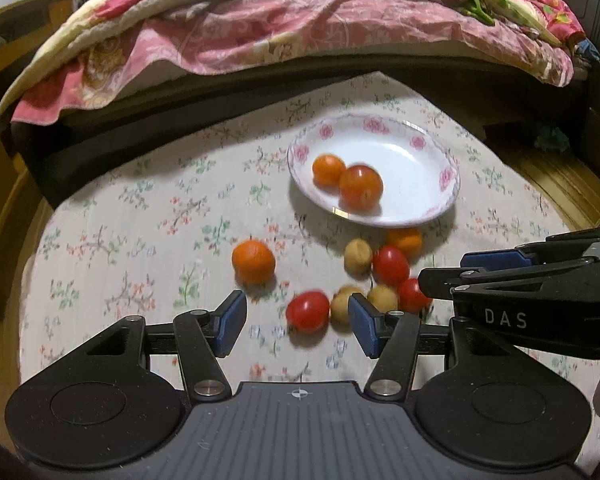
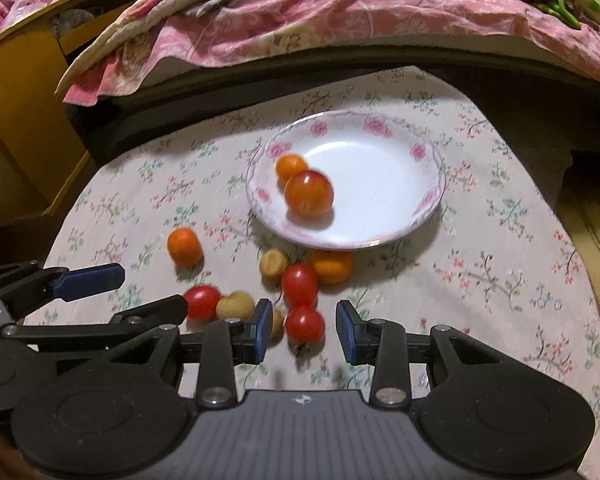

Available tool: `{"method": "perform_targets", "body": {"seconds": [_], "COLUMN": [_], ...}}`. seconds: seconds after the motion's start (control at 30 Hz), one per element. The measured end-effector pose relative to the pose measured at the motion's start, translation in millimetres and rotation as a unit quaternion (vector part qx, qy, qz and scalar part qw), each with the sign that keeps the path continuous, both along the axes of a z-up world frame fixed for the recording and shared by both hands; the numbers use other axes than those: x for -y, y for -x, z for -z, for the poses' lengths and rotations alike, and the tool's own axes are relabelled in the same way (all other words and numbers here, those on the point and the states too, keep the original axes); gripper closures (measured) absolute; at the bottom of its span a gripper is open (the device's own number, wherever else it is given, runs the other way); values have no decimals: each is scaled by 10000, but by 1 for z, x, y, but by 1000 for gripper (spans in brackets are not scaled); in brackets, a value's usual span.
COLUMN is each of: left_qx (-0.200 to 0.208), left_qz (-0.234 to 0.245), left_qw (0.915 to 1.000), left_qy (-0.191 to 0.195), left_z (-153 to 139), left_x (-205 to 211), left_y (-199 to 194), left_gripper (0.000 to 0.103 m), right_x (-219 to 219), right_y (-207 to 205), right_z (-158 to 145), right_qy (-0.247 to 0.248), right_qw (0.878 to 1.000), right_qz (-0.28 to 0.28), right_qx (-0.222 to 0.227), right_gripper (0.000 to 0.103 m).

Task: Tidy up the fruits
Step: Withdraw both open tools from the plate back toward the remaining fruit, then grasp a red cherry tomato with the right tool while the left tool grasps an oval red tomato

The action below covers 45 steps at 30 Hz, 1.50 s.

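Note:
A white plate with pink flowers (image 1: pixel 420 148) (image 2: pixel 384 144) holds a small orange (image 1: pixel 328 169) (image 2: pixel 290 166) and an orange-red tomato (image 1: pixel 361 187) (image 2: pixel 309 194). Loose on the floral cloth in front of the plate lie a lone orange (image 1: pixel 253 261) (image 2: pixel 185 246), another orange (image 1: pixel 406 240) (image 2: pixel 332 266), red tomatoes (image 1: pixel 308 311) (image 2: pixel 299 284) and tan round fruits (image 1: pixel 358 255) (image 2: pixel 273 263). My left gripper (image 1: pixel 297 324) is open, a red tomato just ahead between its fingers. My right gripper (image 2: pixel 304 330) is open around another red tomato (image 2: pixel 305 325).
A dark bed frame (image 1: pixel 180 100) with pink floral quilts (image 1: pixel 300 28) runs along the back of the cloth-covered table (image 1: pixel 140 208). A yellow wooden cabinet (image 2: pixel 16 92) stands at the left. The table's rounded edge falls away on the right (image 2: pixel 596 288).

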State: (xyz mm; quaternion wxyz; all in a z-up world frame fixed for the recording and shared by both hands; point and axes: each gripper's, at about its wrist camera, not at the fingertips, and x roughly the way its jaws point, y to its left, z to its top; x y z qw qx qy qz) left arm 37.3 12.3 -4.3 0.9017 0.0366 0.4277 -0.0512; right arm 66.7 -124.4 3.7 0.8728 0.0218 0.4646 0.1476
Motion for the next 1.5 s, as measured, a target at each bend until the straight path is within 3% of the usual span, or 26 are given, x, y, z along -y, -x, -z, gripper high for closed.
{"method": "perform_targets", "body": {"seconds": [0.33, 0.47, 0.53, 1.23, 1.5], "left_qx": [-226, -210, -173, -422, -119], "left_qz": [156, 194, 272, 513, 728], "left_qw": [9996, 9994, 9992, 9967, 9968], "left_qy": [15, 169, 245, 456, 304], "left_z": [18, 17, 16, 30, 33], "left_x": [-9, -15, -16, -12, -8], "left_y": [26, 28, 29, 15, 5], "left_gripper": [43, 33, 28, 26, 27], "right_x": [-14, -14, -12, -1, -3], "right_y": [26, 26, 25, -13, -14], "right_z": [18, 18, 19, 43, 42], "right_qy": [147, 104, 107, 84, 193], "right_qw": [9990, 9984, 9984, 9988, 9981], "right_qz": [-355, -519, -514, -408, -536], "right_qx": [-217, -192, -186, -266, -254], "right_gripper": [65, 65, 64, 64, 69]}}
